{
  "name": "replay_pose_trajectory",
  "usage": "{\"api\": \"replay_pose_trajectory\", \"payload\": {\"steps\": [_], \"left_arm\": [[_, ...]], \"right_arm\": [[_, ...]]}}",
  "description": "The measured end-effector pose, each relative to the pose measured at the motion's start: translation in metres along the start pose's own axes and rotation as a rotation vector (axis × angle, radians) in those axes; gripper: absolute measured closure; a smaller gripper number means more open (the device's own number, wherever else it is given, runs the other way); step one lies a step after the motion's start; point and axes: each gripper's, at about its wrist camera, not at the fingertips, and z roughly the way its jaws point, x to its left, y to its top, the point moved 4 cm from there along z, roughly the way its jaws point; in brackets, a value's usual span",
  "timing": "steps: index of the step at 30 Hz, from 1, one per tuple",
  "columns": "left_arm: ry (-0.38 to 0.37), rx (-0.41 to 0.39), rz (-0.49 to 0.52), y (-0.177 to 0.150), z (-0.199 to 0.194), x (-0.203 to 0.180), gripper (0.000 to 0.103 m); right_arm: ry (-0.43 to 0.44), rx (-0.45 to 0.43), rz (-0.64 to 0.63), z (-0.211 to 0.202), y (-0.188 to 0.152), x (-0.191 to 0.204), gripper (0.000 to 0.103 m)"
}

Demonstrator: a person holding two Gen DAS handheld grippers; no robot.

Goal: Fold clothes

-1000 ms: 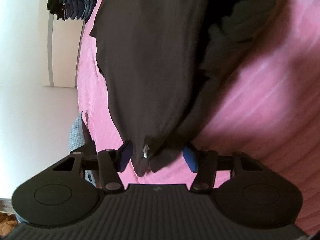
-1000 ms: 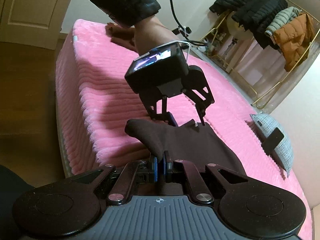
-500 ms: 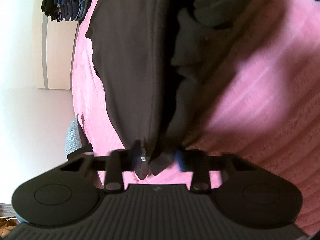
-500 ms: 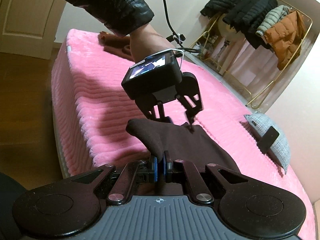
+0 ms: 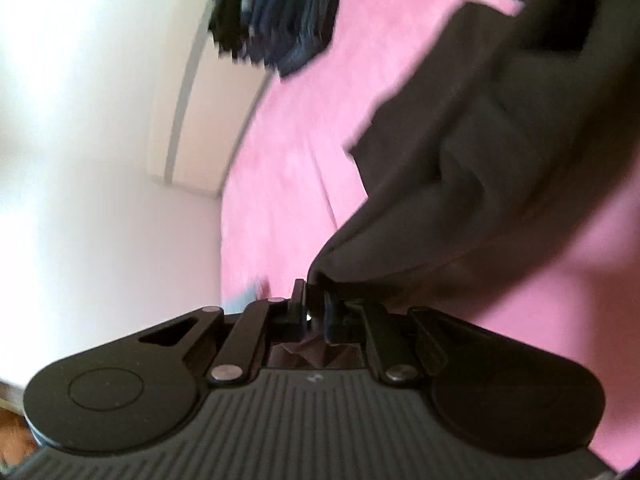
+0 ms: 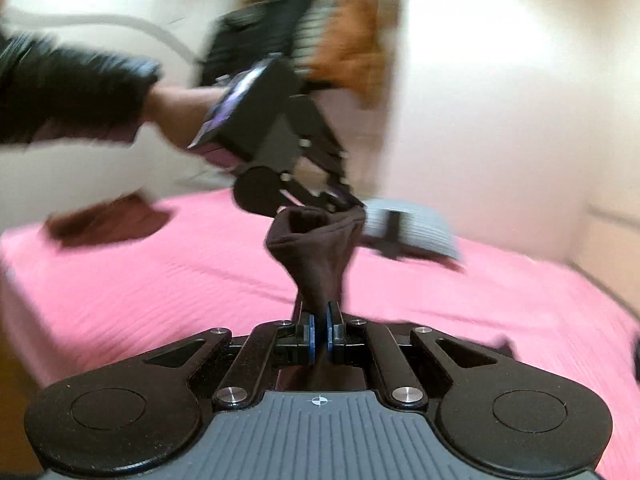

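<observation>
While stretched between both claws above the pink bed [image 6: 168, 280], hangs as a dark brown garment [image 6: 316, 248], bunched into a twisted rope near one end and opening into a rounded cuff-like mouth at the other. Spreads wider and creased over the pink bed in the left wrist view [image 5: 500, 152], edges blurred.

Left gripper [image 5: 316, 304]: pressed together on a corner of the garment, with cloth showing behind the fingers. Seen from the right wrist view [image 6: 344, 200], tilts down toward the bed from a bare hand [image 6: 176, 112] in a black leather sleeve [image 6: 68, 84], pinching the cuff end.

Right gripper [image 6: 320, 340]: blue pads pinched on the narrow twisted end, low over the near edge of the bed.

Farther back on the bed: a folded brown cloth [image 6: 108, 220] and a grey checked cushion [image 6: 412, 232].
</observation>
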Motion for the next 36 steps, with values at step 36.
{"api": "replay_pose_trajectory", "payload": {"steps": [36], "left_arm": [[-0.325, 0.111, -0.558, 0.046, 0.182, 0.018, 0.071]], "right_arm": [[-0.131, 0.159, 0.818, -0.05, -0.114, -0.167, 0.06]]}}
